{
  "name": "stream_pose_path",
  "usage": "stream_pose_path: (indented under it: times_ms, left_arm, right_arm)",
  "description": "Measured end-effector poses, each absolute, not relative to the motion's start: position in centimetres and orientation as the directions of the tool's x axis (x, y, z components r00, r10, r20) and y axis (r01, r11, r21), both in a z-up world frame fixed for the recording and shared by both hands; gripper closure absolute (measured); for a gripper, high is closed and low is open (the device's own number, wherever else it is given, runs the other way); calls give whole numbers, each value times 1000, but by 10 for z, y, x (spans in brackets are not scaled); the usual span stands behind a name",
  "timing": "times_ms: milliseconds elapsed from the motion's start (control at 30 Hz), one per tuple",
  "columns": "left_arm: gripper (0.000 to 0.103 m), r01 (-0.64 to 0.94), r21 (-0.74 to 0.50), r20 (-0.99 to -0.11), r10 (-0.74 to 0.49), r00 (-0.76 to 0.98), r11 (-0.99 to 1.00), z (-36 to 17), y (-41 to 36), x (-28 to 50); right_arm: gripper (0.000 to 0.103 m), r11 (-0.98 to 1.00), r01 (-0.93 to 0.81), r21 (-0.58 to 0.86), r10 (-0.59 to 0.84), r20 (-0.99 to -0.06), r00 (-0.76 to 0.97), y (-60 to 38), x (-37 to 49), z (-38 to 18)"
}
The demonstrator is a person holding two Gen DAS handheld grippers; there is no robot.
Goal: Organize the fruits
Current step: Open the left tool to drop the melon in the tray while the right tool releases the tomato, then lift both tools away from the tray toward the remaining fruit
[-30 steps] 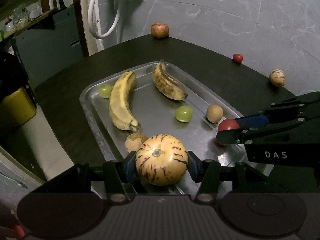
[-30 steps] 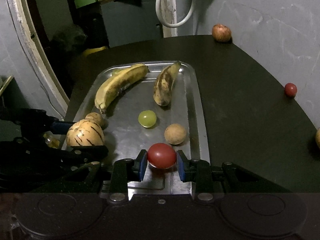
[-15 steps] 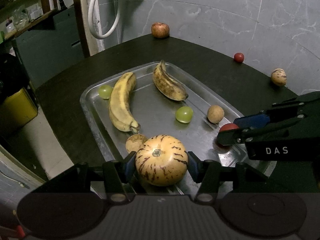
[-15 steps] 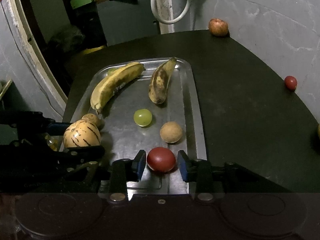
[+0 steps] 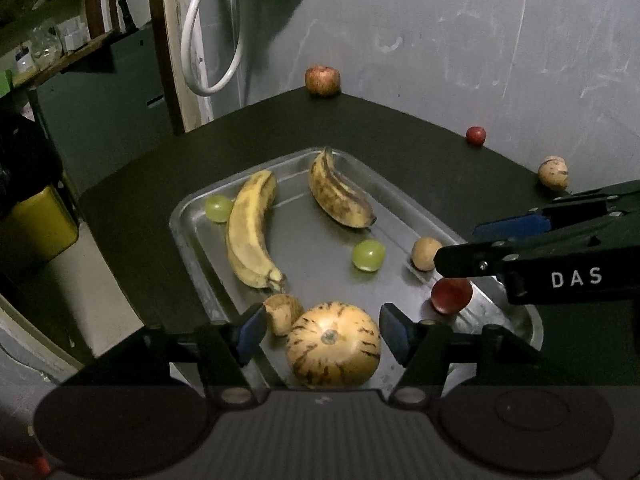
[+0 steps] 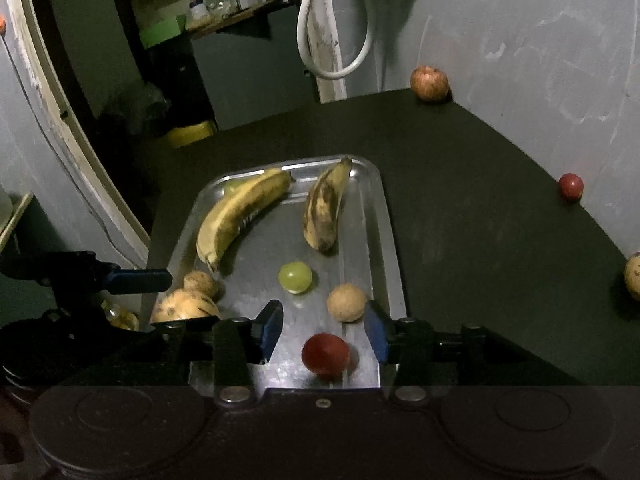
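A steel tray [image 5: 188, 236] [image 6: 390, 240] lies on the dark table. A striped melon [image 5: 334, 346] [image 6: 186, 308] rests on its near end between the fingers of my left gripper [image 5: 322, 334], whose jaws are opening; both pads stand clear of it. A red fruit [image 6: 326, 355] [image 5: 452, 295] sits on the tray just below my right gripper [image 6: 324, 328]. Its jaws are opening too and touch nothing. Two bananas [image 5: 250, 232] [image 5: 340, 196], two green grapes [image 5: 218, 208] [image 5: 368, 255] and two small brown fruits [image 5: 426, 254] [image 5: 282, 312] also lie on the tray.
Off the tray, along the wall, sit an apple [image 5: 322, 80] [image 6: 429, 83], a small red fruit [image 5: 476, 135] [image 6: 571, 186] and a small striped melon [image 5: 553, 173] [image 6: 634, 276]. The table edge drops off to the left, near a yellow bin [image 5: 36, 224].
Both grippers have opened: the left let go of the striped melon, the right let go of the red fruit. Both fruits now rest on the tray, and the right gripper has risen slightly.
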State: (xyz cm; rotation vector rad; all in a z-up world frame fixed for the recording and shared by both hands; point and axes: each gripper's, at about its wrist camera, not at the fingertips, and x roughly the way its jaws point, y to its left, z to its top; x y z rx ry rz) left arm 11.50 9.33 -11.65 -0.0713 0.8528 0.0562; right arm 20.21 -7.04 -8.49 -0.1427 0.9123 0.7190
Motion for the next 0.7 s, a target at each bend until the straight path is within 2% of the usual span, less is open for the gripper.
stream_pose_path:
  times_ms: [333, 400, 533, 600, 700]
  left_arm:
    - [21, -83, -47, -730, 23, 683, 995, -101, 91, 114]
    - [14, -82, -50, -722, 20, 691, 995, -96, 90, 113]
    - [2, -79, -61, -699, 14, 715, 995, -82, 86, 111]
    - [1, -76, -62, -691, 12, 723, 995, -76, 83, 110]
    - [1, -68, -60, -684, 9, 730, 996, -68, 79, 107]
  right_arm:
    - [27, 778, -598, 193, 536, -701, 470, -84, 197, -49]
    - [25, 783, -589, 200, 542, -685, 487, -89, 195, -40]
    - [10, 792, -569, 221, 555, -648, 521, -102, 190, -21]
    - [4, 794, -561, 236, 566, -625, 538, -110, 186, -13]
    - [2, 799, -546, 250, 572, -597, 563, -124, 177, 0]
